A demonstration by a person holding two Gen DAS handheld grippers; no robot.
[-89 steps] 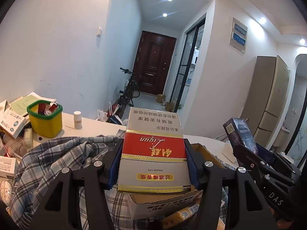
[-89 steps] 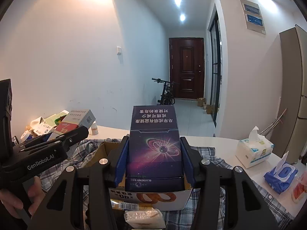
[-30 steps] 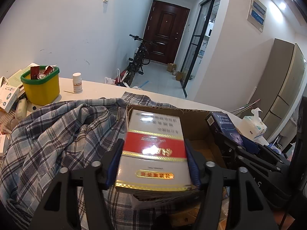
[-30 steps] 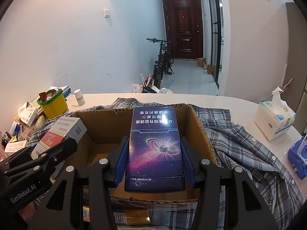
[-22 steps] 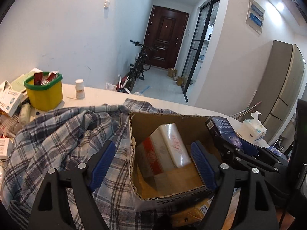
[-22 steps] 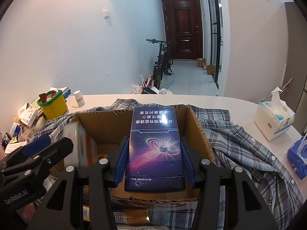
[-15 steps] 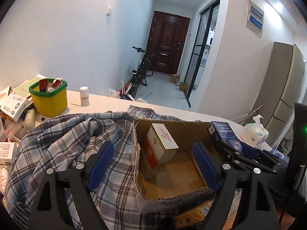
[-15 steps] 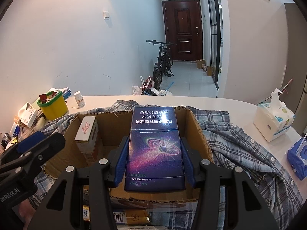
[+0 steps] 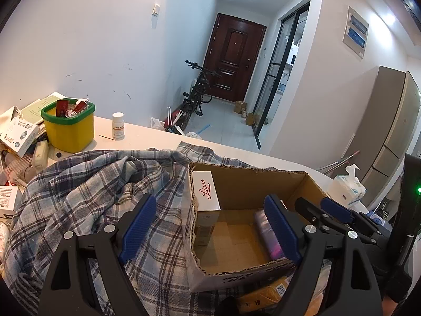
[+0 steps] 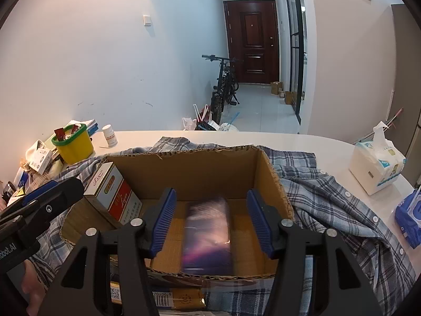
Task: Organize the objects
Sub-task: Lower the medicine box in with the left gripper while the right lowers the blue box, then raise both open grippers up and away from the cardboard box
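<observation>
Home, apartment entry hall: dark brown panelled front door [image 10: 252, 44] far down tiled corridor, black bicycle [image 10: 223, 87] against white wall, tall beige cabinet [image 9: 389, 142] right, cluttered white desk [image 10: 302, 138] near.

Both tongs [image 9: 210, 226] [image 10: 210, 220] are black, with ribbed blue pads [image 10: 259, 221], silver screws and white lettering.

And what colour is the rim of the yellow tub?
Green; the yellow tub shows it best in the left wrist view.
</observation>
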